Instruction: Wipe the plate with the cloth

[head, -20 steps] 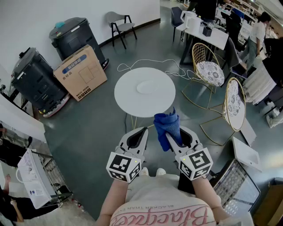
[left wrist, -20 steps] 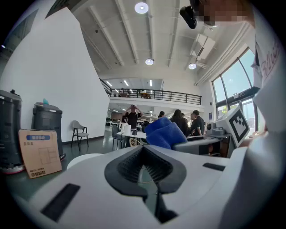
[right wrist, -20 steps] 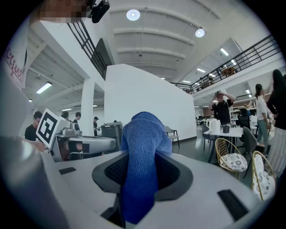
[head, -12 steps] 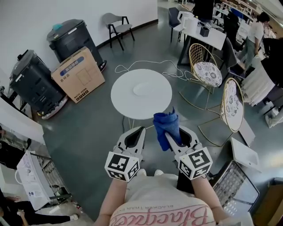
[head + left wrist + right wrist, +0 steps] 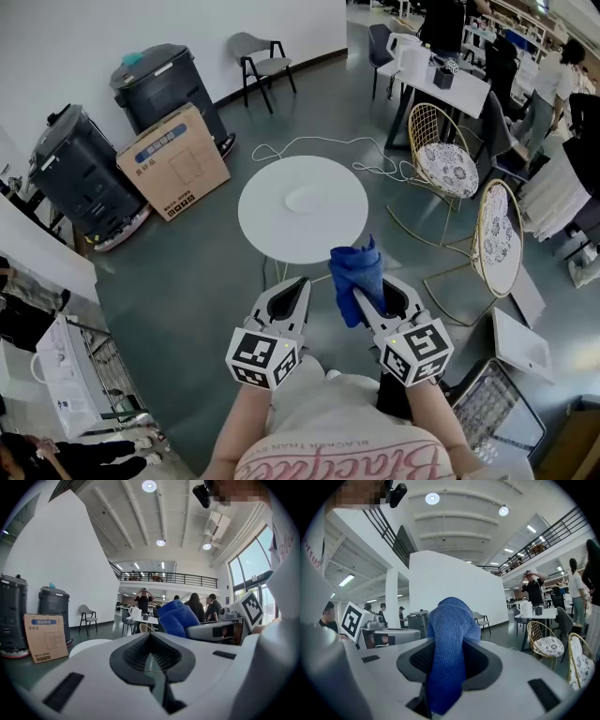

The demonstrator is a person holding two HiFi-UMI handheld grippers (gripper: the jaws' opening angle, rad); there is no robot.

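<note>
Left gripper (image 5: 298,285): jaws pressed together, empty.
Right gripper (image 5: 362,296): clenched on blue cloth (image 5: 355,265).
Plate (image 5: 314,199): on round table (image 5: 267,225).

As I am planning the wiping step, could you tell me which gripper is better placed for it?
Right. The right gripper is shut on the blue cloth, facing the plate on the white table. The left gripper is shut and holds nothing.

Open-plan office hall
Round white table (image 5: 302,212) at centre, wire chairs (image 5: 441,155) at right, bins (image 5: 164,84) and cardboard box (image 5: 173,159) upper left.
</note>
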